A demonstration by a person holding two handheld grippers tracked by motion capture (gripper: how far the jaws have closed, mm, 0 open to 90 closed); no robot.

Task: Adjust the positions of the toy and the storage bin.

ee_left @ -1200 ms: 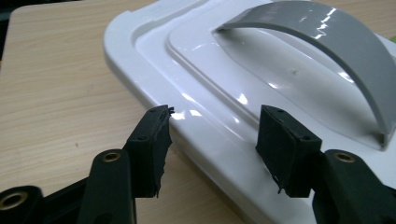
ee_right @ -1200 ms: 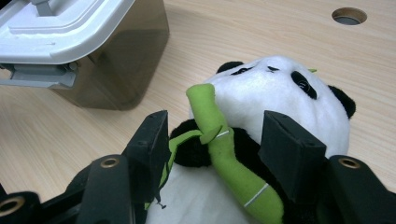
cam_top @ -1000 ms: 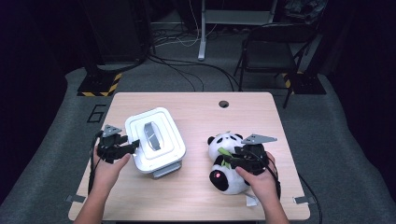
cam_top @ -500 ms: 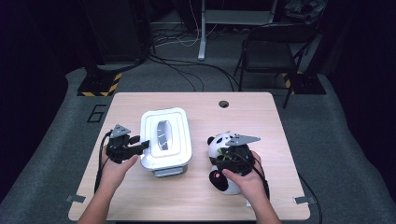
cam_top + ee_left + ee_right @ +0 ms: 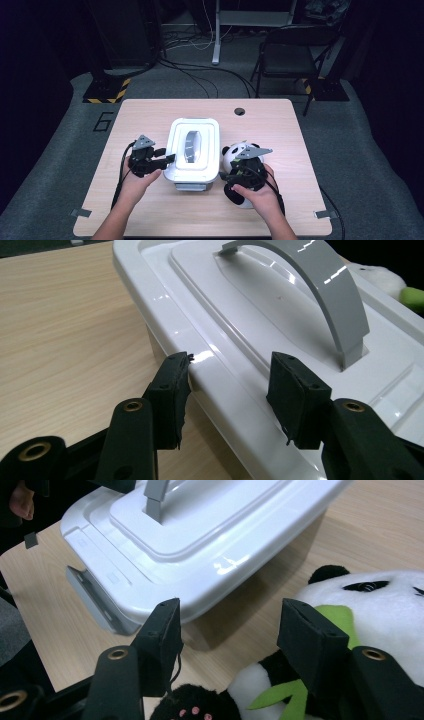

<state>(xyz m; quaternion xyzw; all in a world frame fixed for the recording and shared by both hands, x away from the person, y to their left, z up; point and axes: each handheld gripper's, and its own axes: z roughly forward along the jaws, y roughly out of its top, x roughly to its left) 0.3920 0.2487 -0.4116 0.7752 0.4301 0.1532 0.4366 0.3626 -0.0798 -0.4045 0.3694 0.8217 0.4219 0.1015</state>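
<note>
While the white lidded box [image 5: 194, 150] sits near the middle of the wooden table [image 5: 150, 112], the left gripper [image 5: 167, 159] reaches its jaws to the box's left rim. In the left gripper view the lid's rim [image 5: 220, 375] runs between the two black jaws: one pad stands at the outer edge of the rim, the other lies over the lid's top, short of the grey handle [image 5: 320, 295]. These jaws have just been closing with the rim between them, yet whether the pads now press on it I cannot tell, since the contact is hard to judge from this angle.

The right gripper [image 5: 227, 176] lies just beside the box's right side, low on the plush panda [image 5: 235, 155]. In the right gripper view its jaws stand apart with bare table and the panda's body between them; one pad sits against the green patch [image 5: 335, 620] on the panda's front, the other stands free near the box's corner. It holds nothing.

The right hand [image 5: 260, 192] and its gripper cover much of the panda in the high view. The box's near end is partly shadowed, with a grey latch [image 5: 92, 600] showing there.

On the grey floor mat left of the table a large figure "6" [image 5: 104, 121] is readable.
</note>
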